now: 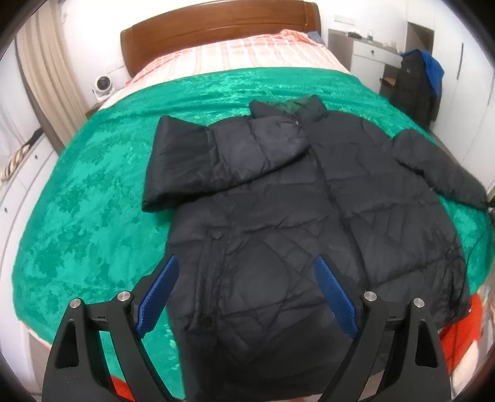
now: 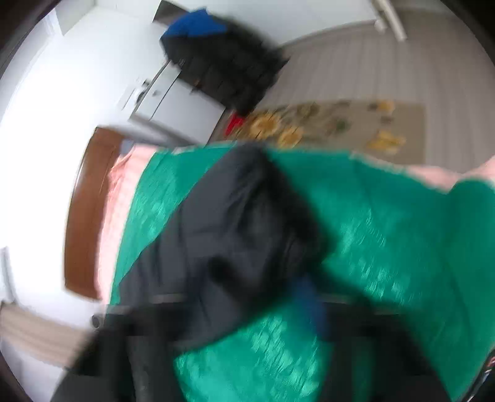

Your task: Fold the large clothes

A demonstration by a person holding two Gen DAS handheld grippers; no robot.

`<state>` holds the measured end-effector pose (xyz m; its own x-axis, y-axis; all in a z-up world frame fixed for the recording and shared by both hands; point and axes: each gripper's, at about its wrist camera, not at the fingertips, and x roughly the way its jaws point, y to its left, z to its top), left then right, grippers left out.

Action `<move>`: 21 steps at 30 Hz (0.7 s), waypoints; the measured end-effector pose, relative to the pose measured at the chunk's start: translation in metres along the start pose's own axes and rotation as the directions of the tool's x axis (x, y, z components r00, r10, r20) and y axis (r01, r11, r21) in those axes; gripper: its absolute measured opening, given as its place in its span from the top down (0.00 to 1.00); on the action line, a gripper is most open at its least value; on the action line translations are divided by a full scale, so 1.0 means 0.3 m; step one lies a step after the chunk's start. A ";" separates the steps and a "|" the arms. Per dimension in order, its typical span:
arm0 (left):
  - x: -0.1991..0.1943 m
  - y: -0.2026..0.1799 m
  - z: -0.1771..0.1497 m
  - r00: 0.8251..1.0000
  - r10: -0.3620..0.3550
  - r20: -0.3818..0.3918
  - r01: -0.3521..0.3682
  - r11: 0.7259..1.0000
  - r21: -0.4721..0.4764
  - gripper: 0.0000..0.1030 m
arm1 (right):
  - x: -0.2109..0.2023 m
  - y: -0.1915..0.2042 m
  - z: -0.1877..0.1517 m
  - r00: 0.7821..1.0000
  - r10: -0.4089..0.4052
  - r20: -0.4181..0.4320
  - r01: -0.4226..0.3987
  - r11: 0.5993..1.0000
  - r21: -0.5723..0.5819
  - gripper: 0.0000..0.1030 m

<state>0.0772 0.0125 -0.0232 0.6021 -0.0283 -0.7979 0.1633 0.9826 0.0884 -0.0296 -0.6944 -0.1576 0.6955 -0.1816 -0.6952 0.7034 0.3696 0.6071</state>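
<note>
A dark quilted jacket (image 1: 278, 216) lies front up on the green blanket (image 1: 92, 185), collar toward the wooden headboard (image 1: 216, 27). One sleeve (image 1: 198, 164) is folded across the chest; the other sleeve (image 1: 439, 167) stretches out to the right edge of the bed. My left gripper (image 1: 246, 261) hovers open over the jacket's lower front, nothing between its blue pads (image 1: 161, 293). The right wrist view is blurred: the outstretched sleeve (image 2: 232, 216) runs down into my right gripper (image 2: 278, 290), which looks shut on its cuff beside one blue pad (image 2: 306, 297).
A chair draped with dark and blue clothes (image 1: 417, 83) stands right of the bed by a white cabinet (image 1: 368, 58). A patterned floor mat (image 2: 324, 123) lies beside the bed. A small white fan (image 1: 102, 83) stands at the left; something red (image 1: 464, 324) lies below the bed's near corner.
</note>
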 end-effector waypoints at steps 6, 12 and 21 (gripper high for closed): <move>0.020 0.019 0.031 0.993 0.116 0.037 -0.118 0.990 0.081 0.11 | -0.054 0.077 -0.073 0.942 -0.311 0.123 0.328 0.932 -0.158 0.85; 0.139 -0.110 0.181 0.974 0.115 0.193 -0.171 0.937 0.303 0.07 | -0.122 0.103 -0.130 0.963 -0.243 0.115 0.261 0.946 -0.192 0.26; 0.587 -0.345 0.417 0.983 0.129 0.134 -0.173 0.894 0.414 0.04 | -0.379 0.253 -0.528 0.996 0.080 0.047 -0.049 0.883 -0.468 0.21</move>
<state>0.2643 -0.1174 -0.0982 0.7171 0.0740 -0.6931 0.3653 0.8069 0.4641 -0.0785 -0.5012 -0.0936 0.7556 -0.1945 -0.6254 0.5185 0.7611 0.3897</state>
